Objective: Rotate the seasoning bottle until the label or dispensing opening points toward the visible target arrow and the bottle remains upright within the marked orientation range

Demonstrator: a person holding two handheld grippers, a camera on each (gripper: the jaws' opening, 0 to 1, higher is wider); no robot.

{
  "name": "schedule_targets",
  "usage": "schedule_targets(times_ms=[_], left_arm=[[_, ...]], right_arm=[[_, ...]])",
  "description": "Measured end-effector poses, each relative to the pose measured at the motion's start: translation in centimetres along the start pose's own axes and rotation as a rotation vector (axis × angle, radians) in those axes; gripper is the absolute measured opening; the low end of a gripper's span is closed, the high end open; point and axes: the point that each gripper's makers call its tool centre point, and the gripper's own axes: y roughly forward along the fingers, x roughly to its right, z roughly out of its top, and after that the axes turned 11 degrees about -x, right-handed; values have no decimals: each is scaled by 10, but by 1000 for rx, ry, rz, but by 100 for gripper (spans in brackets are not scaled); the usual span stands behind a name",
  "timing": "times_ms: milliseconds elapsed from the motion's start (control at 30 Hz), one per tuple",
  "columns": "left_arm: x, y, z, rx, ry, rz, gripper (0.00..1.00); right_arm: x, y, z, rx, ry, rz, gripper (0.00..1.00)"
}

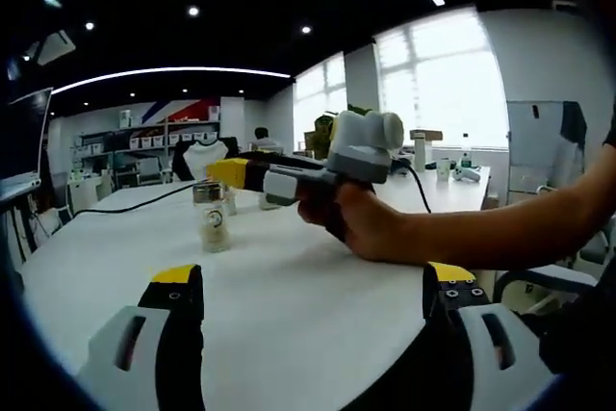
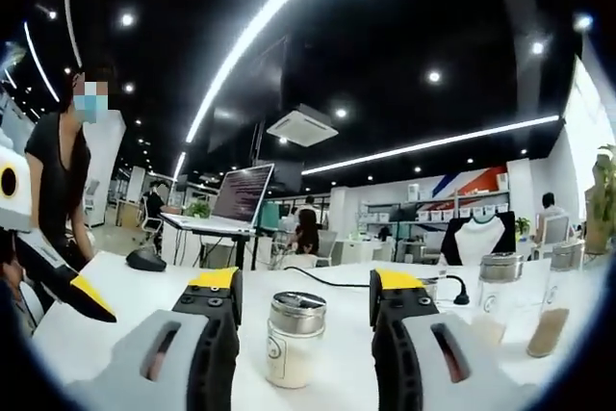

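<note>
The seasoning bottle [image 1: 213,219] stands upright on the white table [image 1: 289,286]; it has a silver cap, pale contents and a round logo on its side. My right gripper [image 1: 227,172], held by a hand, reaches in from the right with its yellow tips at the cap. In the right gripper view the bottle [image 2: 293,340] stands between the open jaws of my right gripper [image 2: 306,281], with a gap on each side. My left gripper [image 1: 314,281] stands wide open near the table's front edge, well short of the bottle and holding nothing. Its yellow tip [image 2: 89,297] enters at the left.
Other bottles [image 2: 500,295] stand just beyond on the table, beside a black cable [image 1: 135,201]. A black mouse [image 2: 144,259] and an open laptop [image 2: 241,201] lie further off. A person [image 2: 58,170] stands by the table's far side. Shelves line the back wall.
</note>
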Motion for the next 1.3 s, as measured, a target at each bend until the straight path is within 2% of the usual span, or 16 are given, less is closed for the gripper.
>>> schedule_targets(times_ms=[167,200,233,400,500,533,567,600,633,667,700,767,1000,1300], left_arm=[[0,-2,2,8,2,-1,100],[0,-3,3,11,3,0,100],[0,-4,3,12,3,0,100],[-1,-5,3,11,8,2,100],[-1,-5,3,14,7,0,100],[4,-5,4,21,-23,-34,100],[8,-5,7,34,-51,-63,100],[9,-6,10,47,-67,-76,100],[7,-7,12,54,-55,-60,100],[8,-7,12,52,-37,-46,100],[7,-7,11,43,-15,-34,100],[7,-5,8,26,1,-28,100],[4,-2,1,15,-20,-28,100],[5,-2,3,13,-10,-19,100]], right_arm=[[14,-3,-2,3,30,-44,48],[21,-3,-5,-8,36,-73,48],[30,-3,-12,-47,29,-114,47],[53,-2,-23,-65,103,-160,46],[63,0,-33,-110,119,-198,46],[67,2,-43,-161,120,-217,46],[67,4,-50,-200,109,-218,46],[65,6,-50,-205,100,-206,47],[61,11,-45,-186,55,-187,47],[58,13,-46,-198,9,-184,47],[56,15,-49,-215,-2,-178,47],[53,19,-53,-234,1,-159,47],[64,17,-56,-236,50,-178,49],[85,27,-57,-232,24,-206,47]])
